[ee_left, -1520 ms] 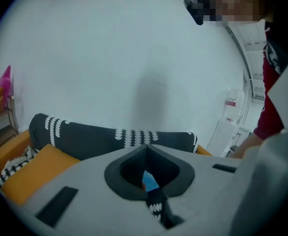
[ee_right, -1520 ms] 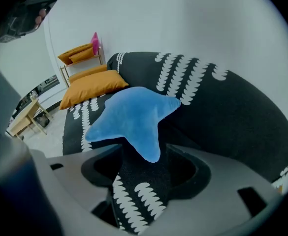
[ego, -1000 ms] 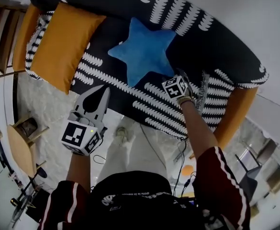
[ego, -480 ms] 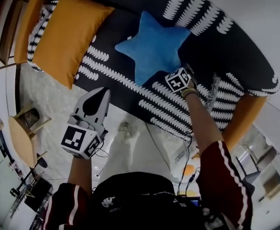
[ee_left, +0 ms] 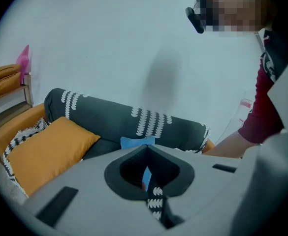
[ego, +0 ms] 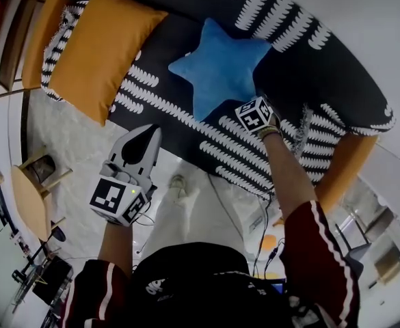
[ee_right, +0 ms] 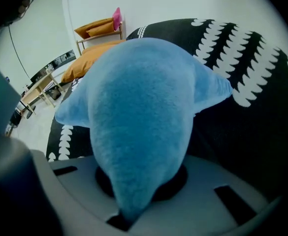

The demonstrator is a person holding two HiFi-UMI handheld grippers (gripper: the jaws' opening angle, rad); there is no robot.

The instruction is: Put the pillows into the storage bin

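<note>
A blue star pillow (ego: 220, 67) lies on the seat of the black, white-patterned sofa (ego: 309, 67). My right gripper (ego: 249, 106) is at the star's lower right point; its jaws have just been closing and now pinch that point (ee_right: 139, 107). An orange pillow (ego: 100, 50) leans at the sofa's left end, also seen in the left gripper view (ee_left: 45, 151). My left gripper (ego: 147, 130) hovers at the sofa's front edge, shut and holding nothing, its tips meeting (ee_left: 146, 149). No storage bin is in view.
A wooden rack (ego: 1, 46) stands beyond the sofa's left end. A small wooden table (ego: 32, 207) is on the floor at the left. Cables (ego: 261, 217) run along the floor beside the person's legs. The sofa's orange arm (ego: 340, 166) is at the right.
My right gripper has slid onto the star pillow's lower right point and shut on it. The left gripper has barely shifted.
</note>
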